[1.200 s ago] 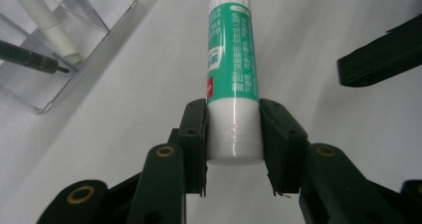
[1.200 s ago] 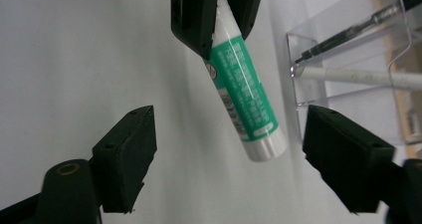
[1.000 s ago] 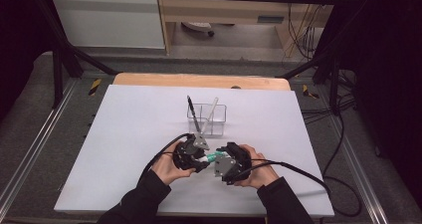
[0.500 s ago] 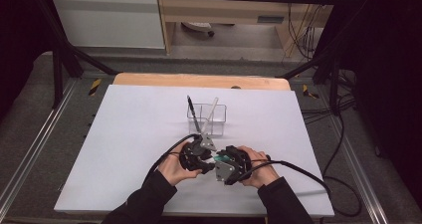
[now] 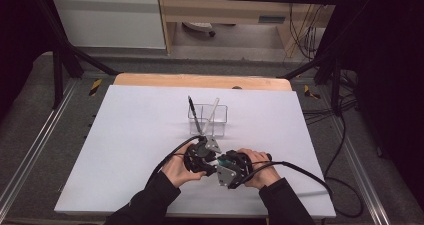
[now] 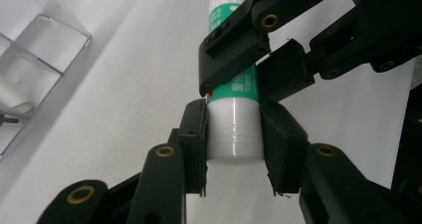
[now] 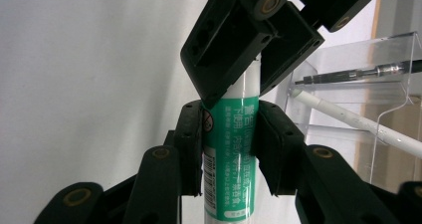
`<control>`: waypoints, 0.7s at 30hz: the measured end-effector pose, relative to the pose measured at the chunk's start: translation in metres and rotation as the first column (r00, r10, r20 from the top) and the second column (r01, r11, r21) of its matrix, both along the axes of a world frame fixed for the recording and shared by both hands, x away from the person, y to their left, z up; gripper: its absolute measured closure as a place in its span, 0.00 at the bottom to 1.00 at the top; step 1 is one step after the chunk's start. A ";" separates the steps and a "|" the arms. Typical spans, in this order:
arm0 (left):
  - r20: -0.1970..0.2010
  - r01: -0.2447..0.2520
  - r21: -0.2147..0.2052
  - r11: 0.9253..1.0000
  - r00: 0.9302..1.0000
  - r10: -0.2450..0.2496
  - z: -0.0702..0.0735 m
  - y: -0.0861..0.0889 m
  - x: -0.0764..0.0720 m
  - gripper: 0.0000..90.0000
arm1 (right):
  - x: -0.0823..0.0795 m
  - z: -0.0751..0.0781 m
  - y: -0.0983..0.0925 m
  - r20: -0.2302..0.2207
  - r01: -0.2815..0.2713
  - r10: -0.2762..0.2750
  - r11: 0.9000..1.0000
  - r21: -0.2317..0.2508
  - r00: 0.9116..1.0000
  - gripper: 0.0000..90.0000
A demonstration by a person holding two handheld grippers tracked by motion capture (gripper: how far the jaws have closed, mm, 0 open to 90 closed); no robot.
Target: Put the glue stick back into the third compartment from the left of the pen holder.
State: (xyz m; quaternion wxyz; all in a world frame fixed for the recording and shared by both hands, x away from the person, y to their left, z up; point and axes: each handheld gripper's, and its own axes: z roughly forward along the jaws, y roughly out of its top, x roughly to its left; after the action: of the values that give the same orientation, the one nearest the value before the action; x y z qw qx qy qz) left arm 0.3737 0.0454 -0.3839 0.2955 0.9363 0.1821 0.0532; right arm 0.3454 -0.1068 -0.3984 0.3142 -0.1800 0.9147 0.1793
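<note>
A glue stick (image 6: 234,134), white with a green printed label, is held between both grippers low over the white table. My left gripper (image 6: 232,134) is shut on its white cap end. My right gripper (image 7: 229,134) has just been closing and its pads now press on the green labelled body (image 7: 226,169). From above, the left gripper (image 5: 202,155) and right gripper (image 5: 227,166) meet nose to nose near the table's front edge, with a bit of green glue stick (image 5: 223,161) between them. Each gripper's jaws cross the top of the other's view.
A clear plastic organizer box (image 5: 220,116) stands just beyond the hands and holds a black pen (image 5: 193,112) and a white pen (image 5: 213,111). It stands close to the right gripper's far side (image 7: 393,55). A cable (image 5: 300,167) trails right over the white sheet (image 5: 130,135).
The left hand has shifted a little to the right, toward the right gripper. The right gripper's jaws have drawn in around the green body of the glue stick.
</note>
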 end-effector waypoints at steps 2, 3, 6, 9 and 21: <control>0.003 -0.001 0.001 1.000 1.000 0.001 0.000 0.000 0.000 0.72 | 0.000 0.000 0.000 -0.003 0.001 -0.001 1.000 0.000 1.000 0.73; -0.001 0.000 -0.004 1.000 1.000 0.000 0.000 0.000 0.000 0.72 | 0.000 0.001 0.000 -0.002 -0.002 0.002 1.000 -0.003 1.000 0.73; 0.015 0.014 -0.015 1.000 1.000 -0.014 0.000 0.002 -0.001 0.71 | -0.001 0.001 -0.001 -0.009 0.006 -0.006 1.000 0.003 1.000 0.73; 0.035 0.023 -0.046 0.999 0.999 -0.021 -0.001 0.006 -0.001 0.71 | 0.000 0.002 -0.001 -0.014 0.013 -0.013 1.000 0.010 1.000 0.73; 0.115 -0.027 -0.103 0.994 0.993 0.039 -0.006 0.053 -0.002 0.38 | 0.016 0.006 -0.014 -0.056 0.147 -0.144 0.987 0.062 0.988 0.73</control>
State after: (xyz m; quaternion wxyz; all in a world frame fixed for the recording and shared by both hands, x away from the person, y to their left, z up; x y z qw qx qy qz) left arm 0.3719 0.0980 -0.3900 0.3518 0.9123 0.1826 0.1034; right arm 0.3615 -0.1207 -0.3926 0.3086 -0.0975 0.9268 0.1904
